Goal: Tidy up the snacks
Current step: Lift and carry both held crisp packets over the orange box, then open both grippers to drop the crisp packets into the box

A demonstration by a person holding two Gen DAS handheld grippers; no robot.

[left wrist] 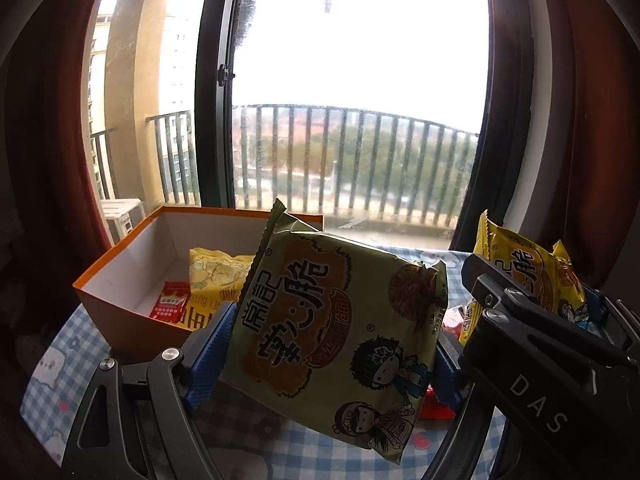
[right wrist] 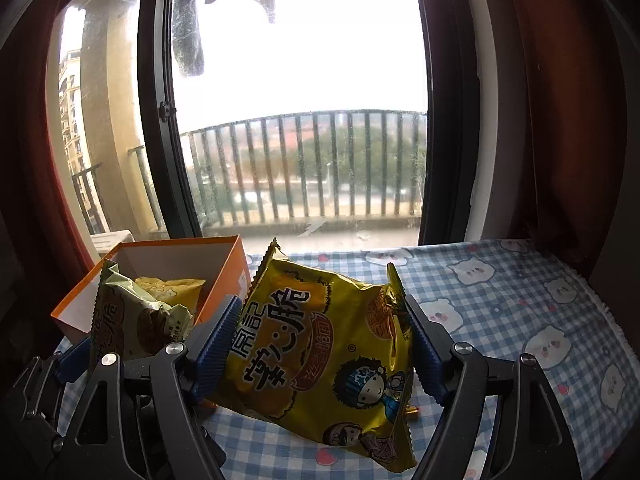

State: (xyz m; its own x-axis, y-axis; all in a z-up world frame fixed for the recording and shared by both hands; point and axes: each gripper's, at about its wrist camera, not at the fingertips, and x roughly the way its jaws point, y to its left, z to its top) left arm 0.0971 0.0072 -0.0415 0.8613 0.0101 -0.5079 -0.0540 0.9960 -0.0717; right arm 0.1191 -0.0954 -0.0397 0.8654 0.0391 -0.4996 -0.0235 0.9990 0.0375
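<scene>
Your left hand-held gripper (left wrist: 320, 344) clamps a green noodle-snack packet (left wrist: 340, 320) by its side edges, lifted clear of the checked cloth (left wrist: 52, 392) on the worktop. The packet's long axis leans away, top seal up and tilted left, printed face to the camera, large Chinese characters reading bottom to top, cartoon kids below. Your right hand-held gripper (right wrist: 320, 344) clamps a matching yellow packet (right wrist: 320, 360), same lean. The orange box (left wrist: 120, 280) sits behind left, holding a yellow bag (left wrist: 216, 276) and a red sachet (left wrist: 170, 304). "DAS" shows on the neighbouring gripper body.
</scene>
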